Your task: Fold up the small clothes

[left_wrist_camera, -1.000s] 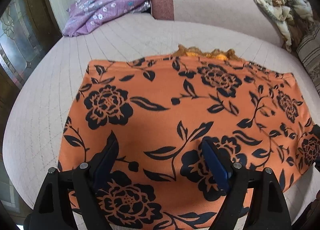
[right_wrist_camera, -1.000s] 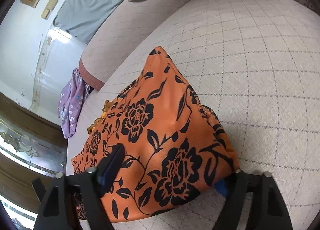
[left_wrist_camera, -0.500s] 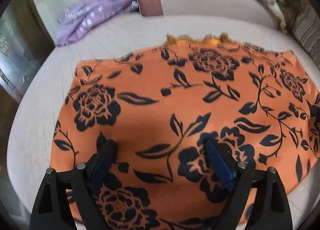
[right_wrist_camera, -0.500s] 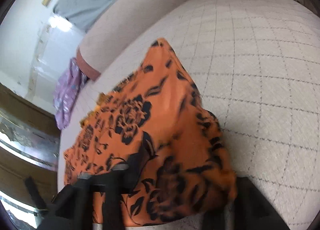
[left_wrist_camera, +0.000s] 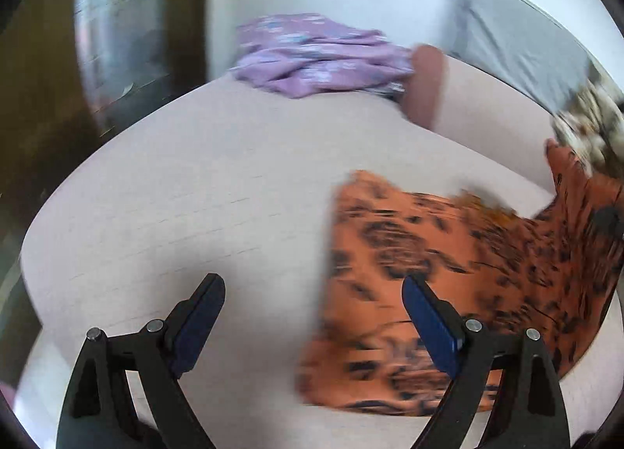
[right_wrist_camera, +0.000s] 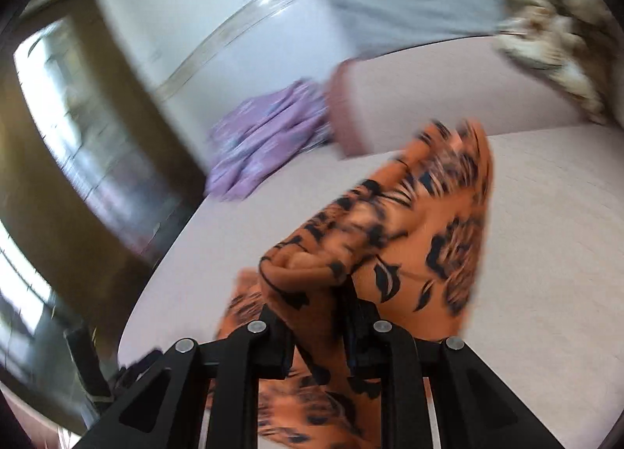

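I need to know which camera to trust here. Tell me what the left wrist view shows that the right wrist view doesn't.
Only the left wrist view: the left gripper, open and empty over the bare sofa seat, beside the orange floral garment.

Only the right wrist view: the right gripper, shut on a bunched fold of the garment, lifting it off the seat.

Both: the orange garment, the purple garment at the seat's far end, and the sofa, all motion-blurred.

Pale quilted bed [left_wrist_camera: 202,191], orange floral garment [left_wrist_camera: 448,265], purple floral cloth [left_wrist_camera: 312,55]
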### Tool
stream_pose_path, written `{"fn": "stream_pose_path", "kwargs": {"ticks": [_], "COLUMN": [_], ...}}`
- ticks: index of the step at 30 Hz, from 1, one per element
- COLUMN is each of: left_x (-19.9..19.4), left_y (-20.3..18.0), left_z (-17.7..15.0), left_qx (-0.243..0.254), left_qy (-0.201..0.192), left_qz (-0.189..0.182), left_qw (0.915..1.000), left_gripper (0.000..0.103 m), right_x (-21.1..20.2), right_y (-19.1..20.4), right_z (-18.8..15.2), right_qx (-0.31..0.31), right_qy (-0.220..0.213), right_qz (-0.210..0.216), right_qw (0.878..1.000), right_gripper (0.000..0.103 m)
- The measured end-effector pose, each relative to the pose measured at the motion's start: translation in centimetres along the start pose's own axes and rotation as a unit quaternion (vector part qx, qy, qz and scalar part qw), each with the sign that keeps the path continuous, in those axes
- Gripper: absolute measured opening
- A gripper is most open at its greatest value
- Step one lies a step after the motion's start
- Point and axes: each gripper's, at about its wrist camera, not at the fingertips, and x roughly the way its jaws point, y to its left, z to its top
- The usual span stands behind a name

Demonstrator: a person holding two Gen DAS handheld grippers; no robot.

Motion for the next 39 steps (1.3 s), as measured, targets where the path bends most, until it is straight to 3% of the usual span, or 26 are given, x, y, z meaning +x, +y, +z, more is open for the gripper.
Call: {"fn": "stream_pose_path", "kwargs": {"ticks": [2, 5, 8, 11, 15, 17, 20, 23, 24, 25, 26, 28, 29, 35, 39], "left_x": [1.2, 2.5, 2.6, 2.9, 2.0, 2.1, 2.1, 2.2, 2.0, 1.9, 1.8, 1.8, 1.8, 0.1, -0.7], "left_y": [2.5, 4.9, 6.1, 5.8, 6.1, 7.1, 8.2, 8.4, 8.3, 8.3, 8.3, 8.0, 7.8, 4.8, 1.7], "left_z": [-0.3, -1.2, -1.1, -1.0, -1.0, -0.8, -0.9, -1.0, -1.0, -1.0, -0.9, -0.9, -0.9, -0.7, -1.1], "left_qx": [-0.028, -0.056, -0.091, -0.091, -0.092, -0.111, -0.14, -0.145, -0.143, -0.142, -0.141, -0.138, -0.136, -0.113, -0.08], "left_qy": [0.013, 0.03, 0.029, 0.025, 0.01, 0.01, 0.017, 0.021, 0.018, 0.016, 0.014, 0.016, 0.017, 0.033, 0.059], "left_qz": [0.013, 0.028, 0.01, 0.0, -0.008, -0.013, -0.019, -0.025, -0.03, -0.035, -0.039, -0.045, -0.052, -0.169, -0.198], "left_qw": [0.9994, 0.9976, 0.9954, 0.9955, 0.9957, 0.9937, 0.9898, 0.9889, 0.9891, 0.9891, 0.9891, 0.9893, 0.9892, 0.9786, 0.9751], "left_gripper": [0.093, 0.093, 0.093, 0.093, 0.093, 0.093, 0.093, 0.093, 0.093, 0.093, 0.093, 0.093, 0.093, 0.093, 0.092], "right_x": [3.5, 11.5, 11.1, 9.3, 6.0, 5.1, 6.6, 11.4, 13.5, 14.8, 16.0, 15.3, 14.8, 10.9, 6.7], "right_y": [1.5, 0.5, -0.3, 1.9, 5.1, 7.8, 12.5, 13.4, 12.6, 12.1, 11.5, 11.7, 11.9, 8.9, 4.8], "right_z": [-2.1, -7.3, -6.5, -2.9, 2.2, 3.0, 0.4, -5.3, -7.7, -9.0, -10.6, -11.0, -10.7, -9.2, -9.7], "right_qx": [-0.01, 0.0, 0.042, 0.019, 0.044, 0.024, -0.031, -0.064, -0.06, -0.059, -0.058, -0.07, -0.072, -0.024, 0.024], "right_qy": [0.049, 0.183, 0.163, 0.126, 0.047, 0.026, 0.043, 0.117, 0.151, 0.177, 0.208, 0.184, 0.176, 0.116, 0.086], "right_qz": [0.008, -0.018, -0.005, 0.005, 0.058, 0.088, 0.12, 0.096, 0.078, 0.063, 0.048, 0.072, 0.08, 0.077, 0.068], "right_qw": [0.999, 0.983, 0.986, 0.992, 0.996, 0.996, 0.991, 0.986, 0.984, 0.98, 0.975, 0.978, 0.978, 0.99, 0.994], "right_gripper": [0.02, 0.022, 0.017, 0.017, 0.017, 0.017, 0.017, 0.019, 0.024, 0.042, 0.05, 0.067, 0.07, 0.073, 0.074]}}
